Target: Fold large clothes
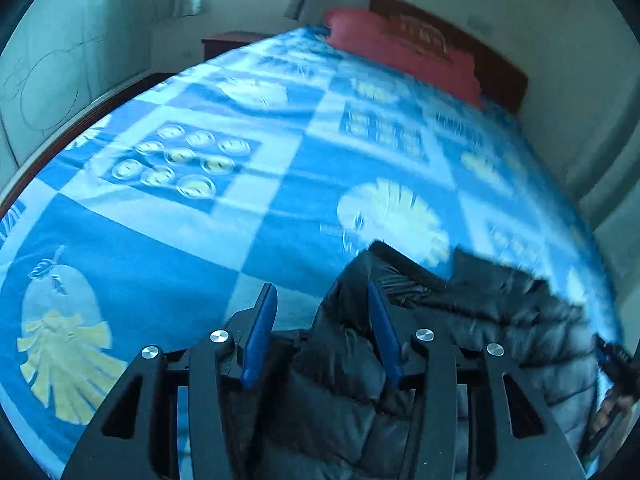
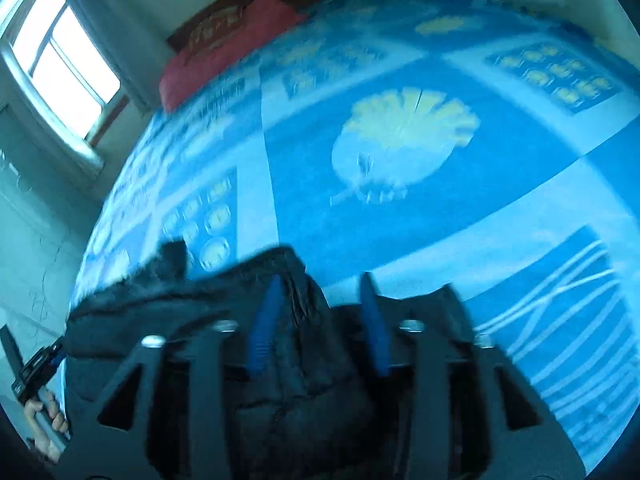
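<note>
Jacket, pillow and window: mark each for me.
jacket [image 1: 500, 300]: left wrist view, quilted body.
pillow [image 1: 396, 46]: left wrist view, red top face.
window [image 2: 66, 56]: right wrist view, bright pane.

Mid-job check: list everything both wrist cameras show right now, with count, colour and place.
Puffy quilted jacket: one, black, near edge of the bed, bunched between both grippers' fingers.
Patterned blanket: one, blue with pale shell motifs, covering the bed.
Pillow: one, red, at the head end.
Wooden headboard: one, dark brown, behind the pillow.
Nightstand: one, dark wood, beside the bed.
Window: one, bright, curtained.
Left hand-held gripper: blue pads apart, jacket fabric between them.
Right hand-held gripper: pads apart, jacket between them.
</note>
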`<act>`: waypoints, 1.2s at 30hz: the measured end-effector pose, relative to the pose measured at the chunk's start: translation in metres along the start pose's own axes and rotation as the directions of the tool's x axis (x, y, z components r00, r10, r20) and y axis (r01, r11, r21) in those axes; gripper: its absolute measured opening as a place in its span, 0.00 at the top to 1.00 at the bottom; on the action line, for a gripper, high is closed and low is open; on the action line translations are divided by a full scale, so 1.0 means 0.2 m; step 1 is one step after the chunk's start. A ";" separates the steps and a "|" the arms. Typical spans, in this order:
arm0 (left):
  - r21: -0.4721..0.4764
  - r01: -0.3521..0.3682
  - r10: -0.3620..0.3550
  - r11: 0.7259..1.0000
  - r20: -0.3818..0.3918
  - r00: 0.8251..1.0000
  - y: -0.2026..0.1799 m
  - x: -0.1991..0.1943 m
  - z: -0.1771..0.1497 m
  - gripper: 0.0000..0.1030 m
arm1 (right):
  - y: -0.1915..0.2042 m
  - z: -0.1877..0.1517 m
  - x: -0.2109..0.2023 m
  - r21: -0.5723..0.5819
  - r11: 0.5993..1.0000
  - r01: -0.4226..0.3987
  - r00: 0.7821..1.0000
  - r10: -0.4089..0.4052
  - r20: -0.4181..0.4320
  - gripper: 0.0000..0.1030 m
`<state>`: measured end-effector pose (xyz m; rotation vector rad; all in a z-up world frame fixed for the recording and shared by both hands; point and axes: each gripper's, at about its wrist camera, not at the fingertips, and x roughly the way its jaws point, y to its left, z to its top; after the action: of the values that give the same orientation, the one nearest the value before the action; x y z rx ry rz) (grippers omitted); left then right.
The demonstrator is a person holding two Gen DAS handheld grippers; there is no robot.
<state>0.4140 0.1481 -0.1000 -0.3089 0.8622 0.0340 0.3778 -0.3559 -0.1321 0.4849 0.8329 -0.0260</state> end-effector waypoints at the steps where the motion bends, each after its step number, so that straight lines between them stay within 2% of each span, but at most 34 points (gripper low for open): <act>1: 0.001 -0.030 0.030 1.000 0.037 0.999 -0.02 -0.06 0.01 0.54 | 0.04 0.00 -0.03 -0.012 1.000 -0.012 1.000 0.012 0.008 0.56; 3: 0.046 -0.029 0.026 0.999 0.071 0.997 -0.12 -0.13 0.01 0.54 | 0.18 -0.04 -0.08 -0.065 0.997 -0.050 0.999 0.051 0.016 0.57; 6: 0.140 0.039 -0.053 0.989 0.099 0.994 -0.36 -0.22 -0.04 0.54 | 0.40 -0.12 -0.10 -0.151 0.981 -0.121 0.992 0.123 -0.001 0.59; 9: 0.192 0.146 -0.160 0.970 0.059 0.985 -0.56 -0.22 -0.13 0.54 | 0.59 -0.20 -0.06 -0.214 0.960 -0.181 0.984 0.176 -0.041 0.59; 11: 0.228 0.161 -0.171 0.960 0.025 0.985 -0.66 -0.17 -0.19 0.53 | 0.69 -0.25 -0.02 -0.265 0.948 -0.174 0.985 0.167 -0.049 0.59; 15: 0.261 0.144 -0.139 0.955 -0.037 0.990 -0.80 0.00 -0.32 0.53 | 0.77 -0.32 0.09 -0.312 0.941 -0.130 0.991 0.118 -0.057 0.59; 21: 0.244 0.104 -0.082 0.964 -0.095 0.992 -0.79 0.19 -0.39 0.53 | 0.76 -0.41 0.27 -0.363 0.931 -0.040 0.995 0.005 -0.097 0.58; 26: 0.265 0.086 -0.065 0.960 -0.084 0.994 -0.79 0.25 -0.42 0.52 | 0.79 -0.46 0.34 -0.411 0.911 0.016 0.997 -0.046 -0.064 0.57; 36: 0.297 0.052 -0.042 0.954 -0.038 0.998 -0.80 0.29 -0.47 0.52 | 0.79 -0.50 0.36 -0.429 0.902 0.043 0.998 -0.056 -0.017 0.57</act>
<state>0.4066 -0.0377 -0.1606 -0.0467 0.8770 -0.1450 0.3898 -0.1617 -0.1777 0.0470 0.8505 0.1166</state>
